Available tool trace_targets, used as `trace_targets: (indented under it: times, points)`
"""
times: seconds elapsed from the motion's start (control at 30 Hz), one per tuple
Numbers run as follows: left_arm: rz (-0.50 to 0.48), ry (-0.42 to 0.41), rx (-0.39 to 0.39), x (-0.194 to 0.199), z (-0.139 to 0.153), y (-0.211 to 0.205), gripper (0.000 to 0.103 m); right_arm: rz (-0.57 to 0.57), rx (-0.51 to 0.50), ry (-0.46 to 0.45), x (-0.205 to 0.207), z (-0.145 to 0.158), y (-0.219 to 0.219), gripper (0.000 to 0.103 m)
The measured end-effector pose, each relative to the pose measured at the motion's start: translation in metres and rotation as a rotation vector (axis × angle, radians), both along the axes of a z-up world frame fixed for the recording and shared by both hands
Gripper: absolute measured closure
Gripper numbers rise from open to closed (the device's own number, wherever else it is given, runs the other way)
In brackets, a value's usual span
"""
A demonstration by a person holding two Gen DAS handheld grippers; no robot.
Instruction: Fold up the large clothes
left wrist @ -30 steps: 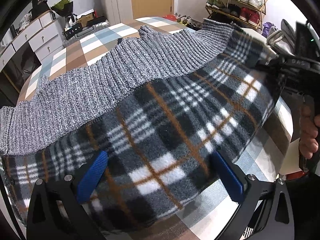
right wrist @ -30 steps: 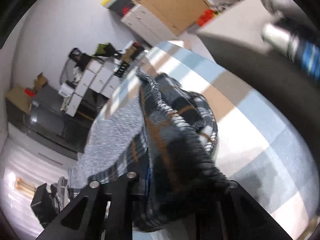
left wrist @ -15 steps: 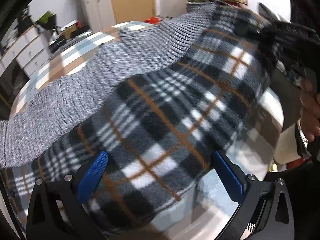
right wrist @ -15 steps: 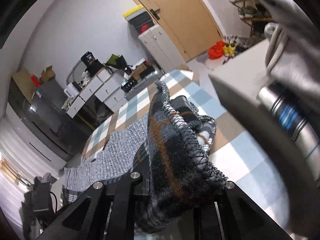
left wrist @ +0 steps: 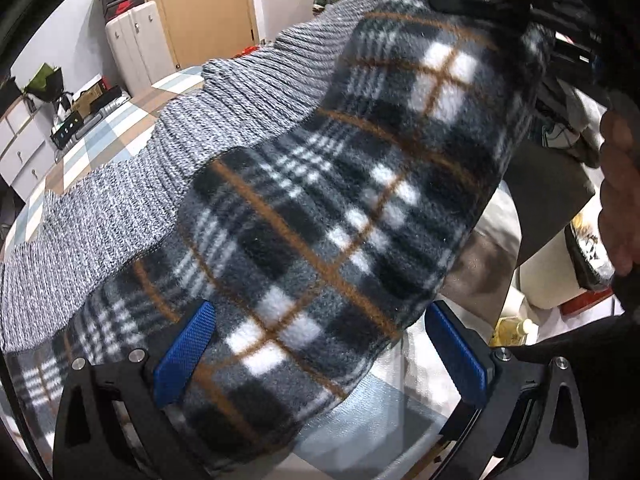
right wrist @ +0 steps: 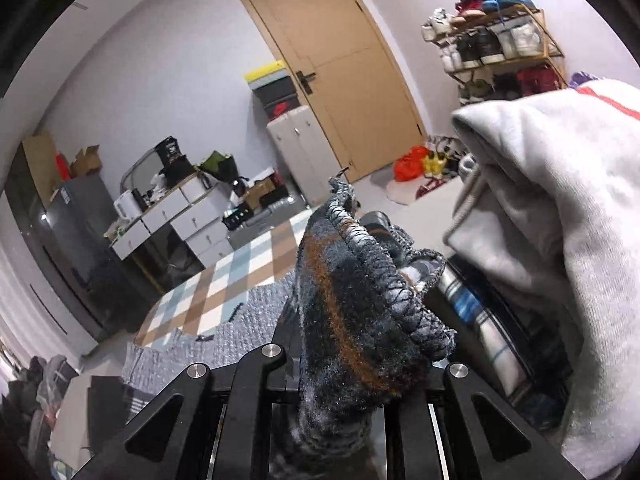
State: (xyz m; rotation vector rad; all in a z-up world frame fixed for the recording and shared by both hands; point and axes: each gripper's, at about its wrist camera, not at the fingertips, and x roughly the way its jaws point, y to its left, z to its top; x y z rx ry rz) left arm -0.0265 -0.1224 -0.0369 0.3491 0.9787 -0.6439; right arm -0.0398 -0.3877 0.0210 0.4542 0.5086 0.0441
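A large garment with a black, white and brown plaid fleece side (left wrist: 340, 200) and a grey ribbed knit side (left wrist: 168, 160) hangs stretched up to the right. My left gripper (left wrist: 320, 360) is open, its blue pads (left wrist: 182, 354) on either side of the plaid cloth's lower part. My right gripper (right wrist: 340, 360) is shut on a bunched plaid edge (right wrist: 352, 312) with black overlock stitching and holds it raised. It also shows at the top right of the left wrist view (left wrist: 532, 4).
A checked blue, brown and white tablecloth (right wrist: 224, 284) lies under the garment. A grey hoodie pile (right wrist: 560, 220) rises close on the right. A wooden door (right wrist: 340, 60), shoe rack (right wrist: 500, 40), white drawers (right wrist: 172, 216) and a dark fridge (right wrist: 60, 240) stand behind.
My right gripper has lifted the plaid edge up and away from the table, so the garment now hangs steeply. My left gripper stays open around the lower cloth.
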Motion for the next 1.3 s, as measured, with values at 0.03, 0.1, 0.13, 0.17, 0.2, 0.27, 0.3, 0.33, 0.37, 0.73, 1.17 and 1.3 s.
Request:
trace_targets:
  times: [0.03, 0.1, 0.13, 0.17, 0.2, 0.27, 0.3, 0.33, 0.37, 0.73, 1.17, 1.3]
  points:
    - [0.004, 0.002, 0.000, 0.003, 0.000, 0.002, 0.002, -0.001, -0.007, 0.002, 0.001, 0.000, 0.002, 0.090]
    - [0.000, -0.008, 0.011, 0.001, 0.000, 0.002, 0.002, 0.004, -0.027, -0.005, 0.002, 0.003, 0.007, 0.090]
    - [-0.001, -0.009, 0.015, 0.002, 0.000, 0.000, 0.002, 0.008, -0.039, -0.013, 0.002, 0.006, 0.012, 0.090]
    - [0.000, -0.007, 0.009, 0.001, 0.002, 0.002, 0.002, 0.013, -0.051, -0.020, 0.001, 0.007, 0.016, 0.090]
    - [0.003, -0.002, -0.002, 0.001, 0.003, 0.003, 0.002, 0.019, -0.065, -0.028, 0.000, 0.009, 0.020, 0.090]
    - [0.011, 0.008, -0.023, -0.003, 0.005, 0.001, 0.002, 0.034, -0.081, -0.052, -0.003, 0.013, 0.027, 0.090]
    - [0.020, 0.011, -0.033, -0.005, 0.007, 0.004, 0.002, 0.037, -0.096, -0.059, -0.004, 0.015, 0.031, 0.090]
    - [0.031, 0.014, -0.044, -0.004, 0.009, 0.008, 0.002, 0.040, -0.104, -0.064, -0.005, 0.017, 0.033, 0.090]
    - [0.035, 0.018, -0.050, -0.005, 0.011, 0.010, 0.002, 0.049, -0.114, -0.072, -0.005, 0.019, 0.038, 0.090]
    - [0.539, -0.128, 0.063, 0.013, 0.046, 0.177, 0.002, 0.081, -0.225, -0.039, 0.007, 0.046, 0.076, 0.090]
    - [0.564, 0.315, -0.243, 0.038, -0.001, 0.223, 0.011, 0.144, -0.397, -0.085, 0.020, 0.069, 0.147, 0.090]
    - [0.496, 0.373, -0.290, 0.037, -0.002, 0.200, 0.026, 0.188, -0.412, -0.105, 0.019, 0.072, 0.161, 0.090]
